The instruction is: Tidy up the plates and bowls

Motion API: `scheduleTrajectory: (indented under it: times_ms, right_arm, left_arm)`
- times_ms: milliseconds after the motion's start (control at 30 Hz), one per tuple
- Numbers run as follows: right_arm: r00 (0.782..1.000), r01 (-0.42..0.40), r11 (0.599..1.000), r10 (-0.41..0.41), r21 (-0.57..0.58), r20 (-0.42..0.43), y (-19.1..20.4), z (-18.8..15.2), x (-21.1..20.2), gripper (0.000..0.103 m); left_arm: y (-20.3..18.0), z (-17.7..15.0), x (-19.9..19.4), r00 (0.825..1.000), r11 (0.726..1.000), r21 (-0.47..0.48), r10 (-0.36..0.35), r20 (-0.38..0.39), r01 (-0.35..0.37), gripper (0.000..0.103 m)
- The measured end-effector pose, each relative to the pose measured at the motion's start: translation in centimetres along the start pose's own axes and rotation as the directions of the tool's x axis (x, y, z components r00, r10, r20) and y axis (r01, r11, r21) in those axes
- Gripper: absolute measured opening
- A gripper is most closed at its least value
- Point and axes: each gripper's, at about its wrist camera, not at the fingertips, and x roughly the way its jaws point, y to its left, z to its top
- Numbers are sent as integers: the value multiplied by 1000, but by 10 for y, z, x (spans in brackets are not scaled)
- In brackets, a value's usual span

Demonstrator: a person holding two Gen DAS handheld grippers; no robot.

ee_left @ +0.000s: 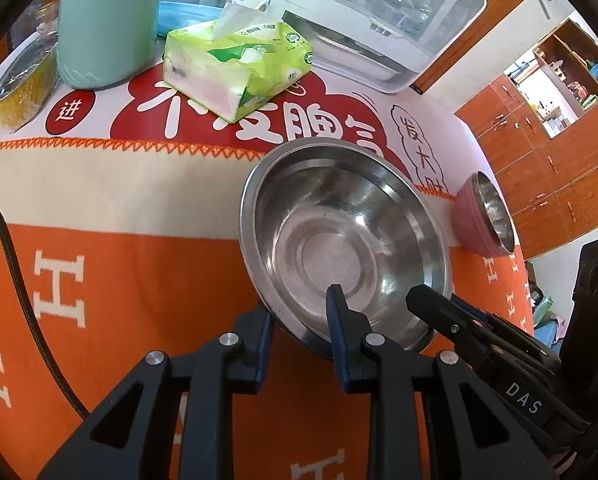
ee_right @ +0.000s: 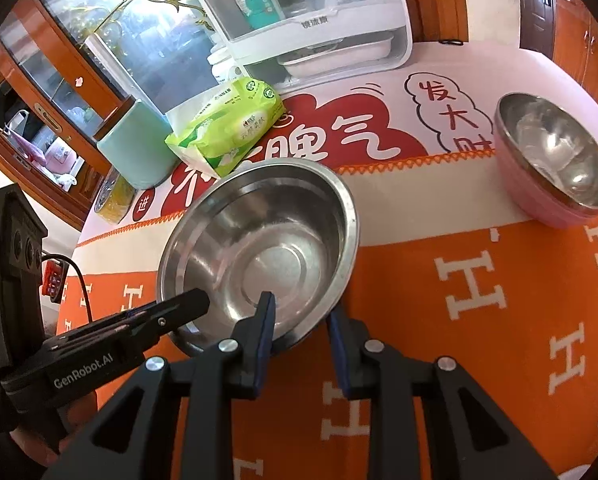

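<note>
Left gripper [ee_left: 301,316] and right gripper [ee_right: 301,314] both pinching near rim of steel bowl [ee_left: 339,240] — bowl tilting above table [ee_left: 139,280]. Pink bowl [ee_right: 555,164] sitting apart — stacking not yet done.

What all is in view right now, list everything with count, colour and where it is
steel bowl: one, silver, centre, rim gripped from both sides
pink bowl: one, pink outside, steel inside, right, on blanket
tissue pack: one, green, behind steel bowl
canister: one, mint green, back left
jar: one, yellow contents, far left
white cabinet: one, back
blanket: one, orange and cream, underneath
left gripper: black, fingers on rim
right gripper: black, fingers on rim
</note>
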Motion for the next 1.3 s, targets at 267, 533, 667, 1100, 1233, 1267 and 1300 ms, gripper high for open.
scheduleTrajectory:
  times_ms: [267,533,667,1100,1233,1267,1300]
  right_arm:
    - [1000,1,999,1,-42,28,15,-13,-19,26]
    - [998,-11,995,17,-97,60,33,-31,-46,26]
    - [997,-11,992,20,-128,72,44,-43,-62,26]
    - [993,-2,978,26,-209,113,72,-95,-109,26]
    - [992,3,972,28,-234,126,78,-113,-122,26]
    - [991,4,970,29,-241,132,81,-119,-127,26]
    - [990,5,969,30,-245,136,82,-122,-129,26]
  left_arm:
    - [-2,-18,-28,999,1000,22,-1,39,0,24]
    - [-2,-43,-71,996,998,64,-6,92,0,24]
    - [-3,-57,-90,994,997,80,-10,113,1,24]
    - [-5,-124,-153,984,994,109,-17,176,-2,24]
    - [-6,-145,-170,982,993,114,-18,190,-4,24]
    - [-6,-153,-175,981,994,113,-18,194,-4,24]
    - [-7,-157,-178,980,994,112,-17,197,-5,24]
